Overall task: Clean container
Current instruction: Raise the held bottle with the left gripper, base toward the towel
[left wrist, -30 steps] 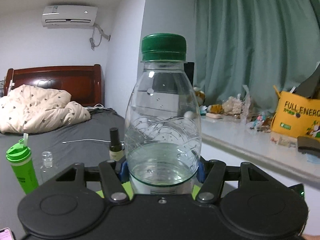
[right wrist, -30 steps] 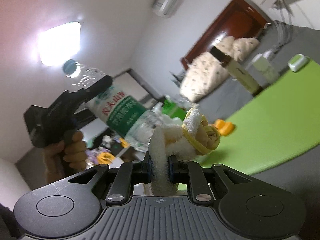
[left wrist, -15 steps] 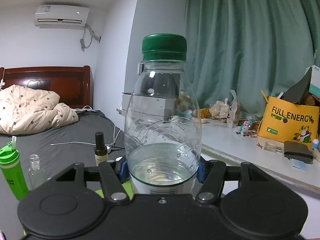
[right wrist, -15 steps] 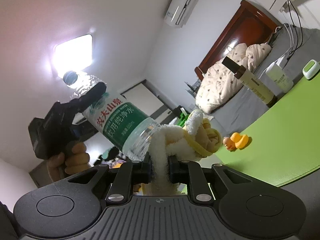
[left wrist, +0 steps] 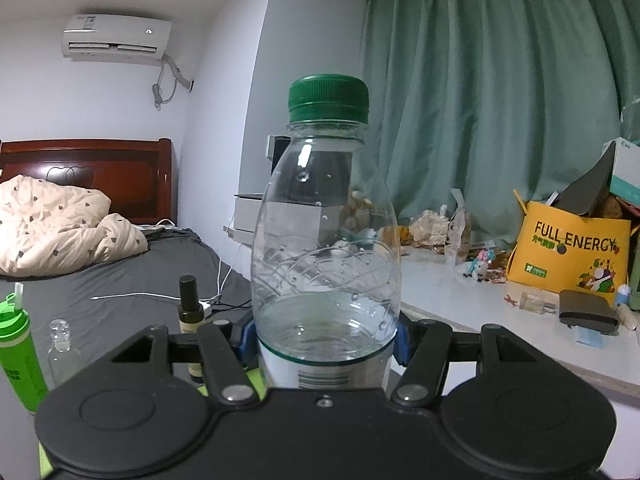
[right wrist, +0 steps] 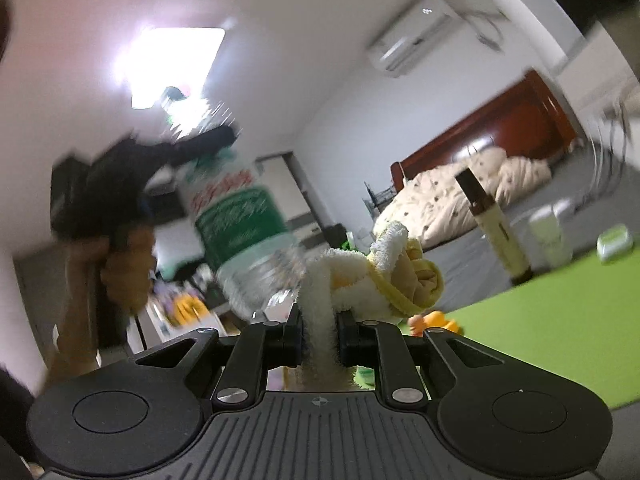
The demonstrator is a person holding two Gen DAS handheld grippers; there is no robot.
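Two views | right wrist view motion-blurred, bottle (right wrist: 240,216) label unreadable, its base beside cloth (right wrist: 384,276) | left gripper (left wrist: 324,336) clamped on bottle, cap on | right gripper (right wrist: 320,340) clamped on cloth, only there visible

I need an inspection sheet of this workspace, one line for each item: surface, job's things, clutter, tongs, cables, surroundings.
Surface: green mat, mostly bare.
Job's things: water bottle with green cap on, partly filled; cream and yellow cloth close beside the bottle's lower end, contact unclear through blur.
Clutter: dark-capped bottle, small glass bottle, green drink bottle, orange toy duck, yellow bag on the ledge.
Tongs: left tongs shut on the bottle; right tongs shut on the cloth.
Cables: white cable on the bed.
Surroundings: bed, air conditioner, green curtain.
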